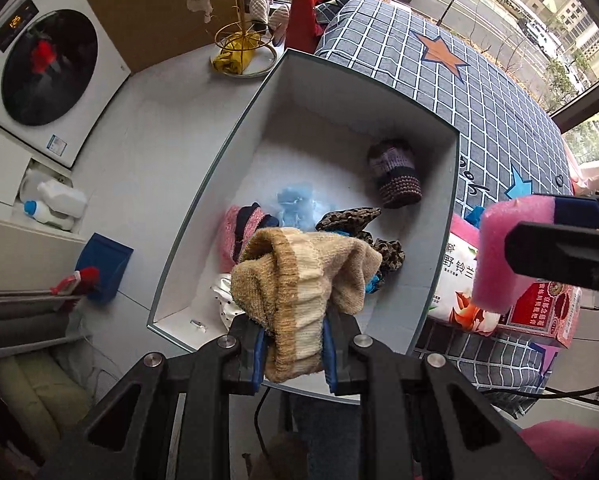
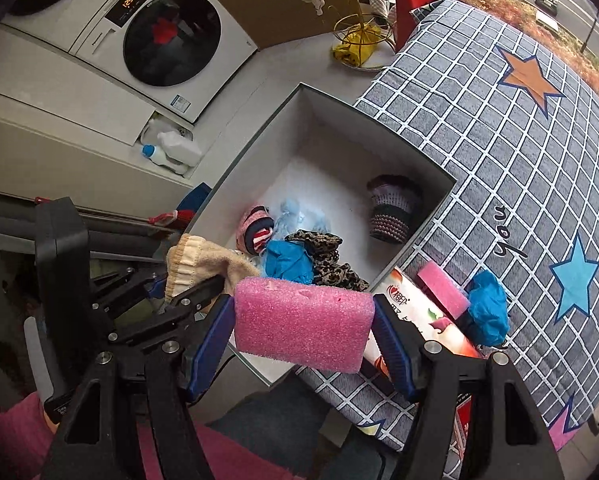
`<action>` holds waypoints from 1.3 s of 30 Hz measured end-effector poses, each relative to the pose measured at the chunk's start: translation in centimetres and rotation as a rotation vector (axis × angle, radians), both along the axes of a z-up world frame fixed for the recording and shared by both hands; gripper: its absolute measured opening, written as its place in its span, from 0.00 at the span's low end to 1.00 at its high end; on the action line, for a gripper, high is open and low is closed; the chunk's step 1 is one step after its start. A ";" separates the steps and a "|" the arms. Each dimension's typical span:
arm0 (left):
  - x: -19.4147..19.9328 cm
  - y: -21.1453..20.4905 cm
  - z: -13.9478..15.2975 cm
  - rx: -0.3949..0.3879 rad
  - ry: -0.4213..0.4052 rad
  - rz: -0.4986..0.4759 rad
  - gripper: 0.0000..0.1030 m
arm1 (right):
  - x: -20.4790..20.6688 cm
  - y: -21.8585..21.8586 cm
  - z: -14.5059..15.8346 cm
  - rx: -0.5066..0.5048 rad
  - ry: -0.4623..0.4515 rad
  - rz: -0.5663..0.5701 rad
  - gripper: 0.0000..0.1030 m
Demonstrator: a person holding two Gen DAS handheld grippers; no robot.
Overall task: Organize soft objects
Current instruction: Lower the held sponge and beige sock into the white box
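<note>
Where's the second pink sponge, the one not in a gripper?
In the right wrist view, the loose pink sponge lies on the checked blanket at right, outside the grey box, between a printed packet and a crumpled blue cloth.

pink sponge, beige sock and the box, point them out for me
pink sponge [image 2: 304,322], right wrist view, middle of its front face
beige sock [image 1: 303,280], left wrist view, ribbed cuff
box [image 1: 363,92], left wrist view, far inner wall

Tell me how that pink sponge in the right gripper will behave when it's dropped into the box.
The pink sponge looks like light, porous foam, so it should land softly. It keeps its block shape in the right gripper, so it probably won't flop or roll.
</note>
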State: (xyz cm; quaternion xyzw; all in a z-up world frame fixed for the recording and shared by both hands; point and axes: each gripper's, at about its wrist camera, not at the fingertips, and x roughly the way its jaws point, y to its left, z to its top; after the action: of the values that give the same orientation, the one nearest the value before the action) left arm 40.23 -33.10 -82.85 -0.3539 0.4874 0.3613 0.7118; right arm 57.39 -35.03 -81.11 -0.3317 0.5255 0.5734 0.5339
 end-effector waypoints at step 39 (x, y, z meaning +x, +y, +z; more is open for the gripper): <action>1.9 1.4 -0.3 0.000 -0.001 -0.024 0.24 | 0.1 3.9 -1.5 -0.034 -0.096 0.009 0.68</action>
State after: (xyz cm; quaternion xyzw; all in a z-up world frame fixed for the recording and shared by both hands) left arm 42.10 -31.70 -83.18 -0.3483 0.4911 0.3528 0.7162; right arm 57.53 -31.16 -82.61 -0.3702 0.5073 0.5505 0.5501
